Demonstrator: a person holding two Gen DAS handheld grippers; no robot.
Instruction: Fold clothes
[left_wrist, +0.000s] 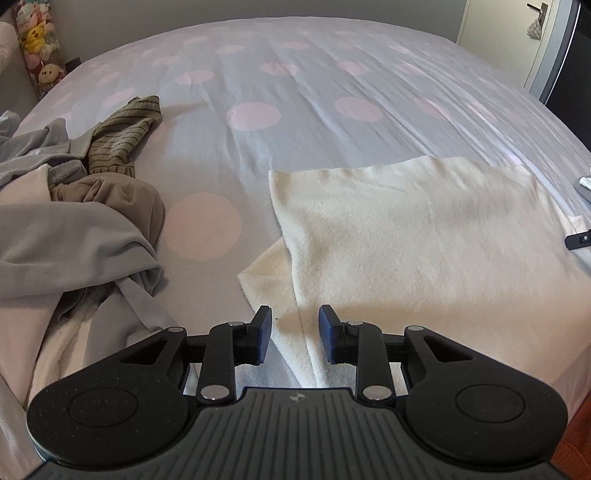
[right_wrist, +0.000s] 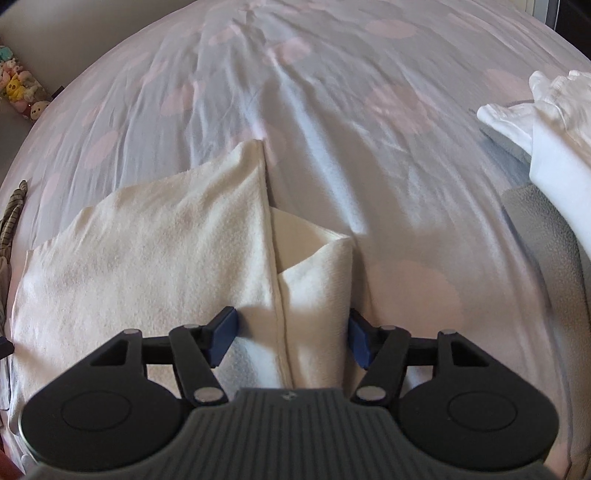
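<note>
Dotted bedsheet (left_wrist: 255, 114) as folding surface | cream garment (left_wrist: 424, 236) flat at near edge, sides tucked in for next fold | left gripper (left_wrist: 295, 334) narrowly parted astride left fold, gripping nothing | right gripper (right_wrist: 291, 334) wide astride right flap, pads clear | pile (left_wrist: 74, 221) left, waiting

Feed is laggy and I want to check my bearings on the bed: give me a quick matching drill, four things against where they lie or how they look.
Things:
1. cream garment
2. striped olive garment
3. grey garment
4. plush toys

Places or states:
A. crumpled heap at the left edge of the left wrist view
B. stacked beyond the bed's far left corner
C. spread flat, a side flap folded in
D. bunched behind the heap, on the dotted sheet

Pairs: 1-C, 2-D, 3-A, 4-B
</note>
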